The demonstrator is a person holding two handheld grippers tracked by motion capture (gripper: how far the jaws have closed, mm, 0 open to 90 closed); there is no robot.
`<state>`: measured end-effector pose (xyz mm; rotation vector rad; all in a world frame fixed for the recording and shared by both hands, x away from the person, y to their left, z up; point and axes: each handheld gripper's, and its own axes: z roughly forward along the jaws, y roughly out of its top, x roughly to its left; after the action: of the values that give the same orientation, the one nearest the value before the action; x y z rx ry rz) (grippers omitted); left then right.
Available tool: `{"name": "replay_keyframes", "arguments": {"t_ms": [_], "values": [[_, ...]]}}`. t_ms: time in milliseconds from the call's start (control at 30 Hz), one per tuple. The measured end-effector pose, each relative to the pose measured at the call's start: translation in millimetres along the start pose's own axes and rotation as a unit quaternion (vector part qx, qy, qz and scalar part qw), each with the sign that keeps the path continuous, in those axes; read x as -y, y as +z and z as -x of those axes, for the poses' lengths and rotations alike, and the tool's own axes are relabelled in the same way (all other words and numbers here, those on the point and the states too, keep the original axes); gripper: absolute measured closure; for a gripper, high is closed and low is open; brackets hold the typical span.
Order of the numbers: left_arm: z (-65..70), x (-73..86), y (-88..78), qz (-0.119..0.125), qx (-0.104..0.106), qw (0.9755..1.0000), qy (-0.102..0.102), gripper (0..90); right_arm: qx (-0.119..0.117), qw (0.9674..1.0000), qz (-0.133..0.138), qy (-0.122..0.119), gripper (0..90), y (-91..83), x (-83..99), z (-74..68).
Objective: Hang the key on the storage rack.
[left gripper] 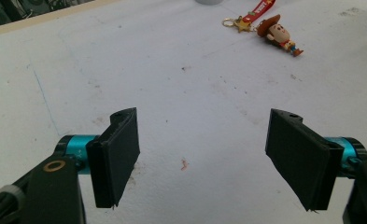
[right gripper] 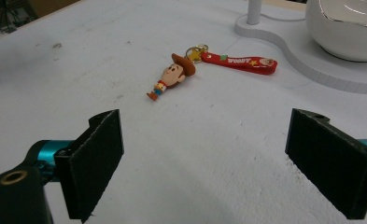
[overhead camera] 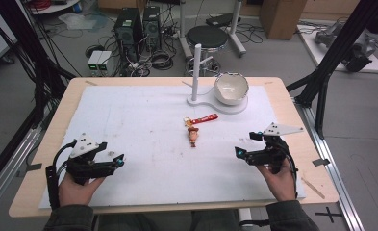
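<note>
A small cowboy-figure keychain (overhead camera: 193, 135) lies flat near the middle of the white mat (overhead camera: 143, 144), its brown hat toward the far side and its feet toward the person; a gold ring and star join it to a red strap (overhead camera: 207, 118) that runs off toward the far right; in the right gripper view the strap (right gripper: 239, 62) carries printed lettering and lies just beside the base of a white stand (right gripper: 284, 44). The stand's upright post (overhead camera: 196, 67) rises from the far end of the mat, and a white bowl (overhead camera: 232, 88) sits on the same base to its right. The left gripper (overhead camera: 118, 161) rests low at the near left, held in a hand (overhead camera: 73, 187) with the forearm coming in from the bottom edge; its jaws stand wide apart with nothing between them. The right gripper (overhead camera: 246, 147) sits at the near right, gripped by the other hand (overhead camera: 280, 180), jaws likewise spread and empty; both point inward toward the keychain, well apart from it. The mat is scuffed and stained and covers a light wooden table (overhead camera: 292, 96); beyond it stand a black stool (overhead camera: 207, 36), two computer towers (overhead camera: 138, 26) and loose cables on a grey floor.
</note>
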<state>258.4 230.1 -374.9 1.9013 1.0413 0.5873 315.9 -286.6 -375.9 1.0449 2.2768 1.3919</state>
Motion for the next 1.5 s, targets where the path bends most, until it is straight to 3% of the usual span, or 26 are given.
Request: {"name": "replay_keyframes", "arguments": {"t_ms": [600, 867, 1167, 1500], "values": [[2.3, -5.1, 1.6, -0.002, 0.002, 1.0, 0.006, 26.2, -0.011, 0.9994, -0.031, -0.013, 15.7, 34.6, -35.3, 16.4], [2.2, -8.1, 1.3, 0.001, 0.002, 1.0, 0.008, 26.3, -0.013, 0.9983, -0.051, -0.023, 17.4, 48.8, -58.0, 25.7], [1.0, -9.4, 2.4, 0.0, 0.0, 1.0, 0.006, 26.3, -0.012, 0.9978, -0.05, -0.042, 22.8, 61.8, -83.1, 33.8], [0.1, -12.3, 7.0, -0.004, 0.004, 0.9999, 0.008, 26.6, -0.021, 0.9952, -0.081, -0.05, 27.6, 83.4, -112.4, 46.1]]}}
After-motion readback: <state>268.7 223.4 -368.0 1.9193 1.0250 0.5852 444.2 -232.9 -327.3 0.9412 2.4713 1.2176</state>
